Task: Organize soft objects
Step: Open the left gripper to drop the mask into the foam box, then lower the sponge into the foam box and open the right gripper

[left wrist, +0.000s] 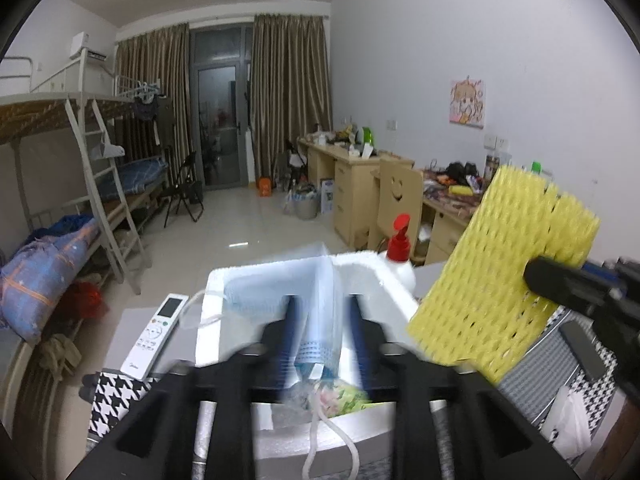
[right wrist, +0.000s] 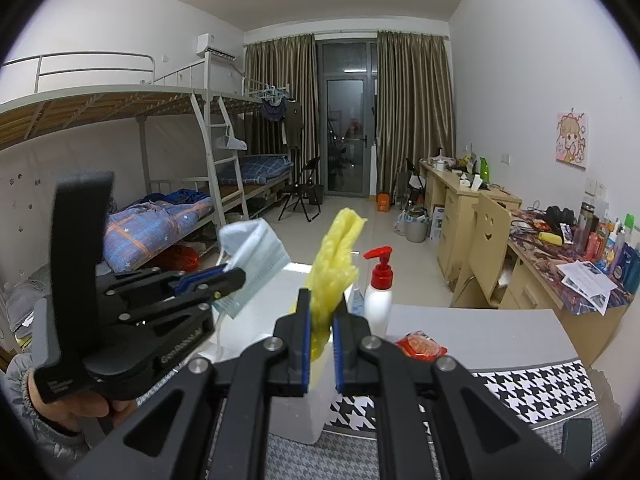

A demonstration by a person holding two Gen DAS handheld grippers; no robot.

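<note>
From my left wrist camera the view is smeared: the left gripper (left wrist: 320,328) and the blue face mask (left wrist: 316,312) between its fingers are streaked with blur, so I can't tell whether the pads touch the cloth. The fingers stand apart with a clear gap, the mask hanging between them over the white foam box (left wrist: 224,280). What lies in the box at 6 o'clock is hard to make out; I see only crumpled wrappers and a mask strap. In the right wrist view the left gripper (right wrist: 236,276) sits at 9 o'clock, and the mask (right wrist: 256,252) lies against its tips, its long axis rising toward 11 o'clock.

The right gripper (right wrist: 320,320) is clamped tight on the yellow foam net (right wrist: 336,264), pads squeezing its lower end. From this camera the net is edge-on, its long axis pointing to 12 o'clock. From the left camera I see its broad face (left wrist: 504,272) at 3 o'clock, tilted toward 1 o'clock, the right gripper's finger (left wrist: 560,280) crossing its right edge.

The red-capped pump bottle (right wrist: 378,292) stands upright just beside the box at 1 o'clock. A white remote (left wrist: 156,336) lies at 9 o'clock of the box, its lower end on the houndstooth cloth (right wrist: 532,388).
</note>
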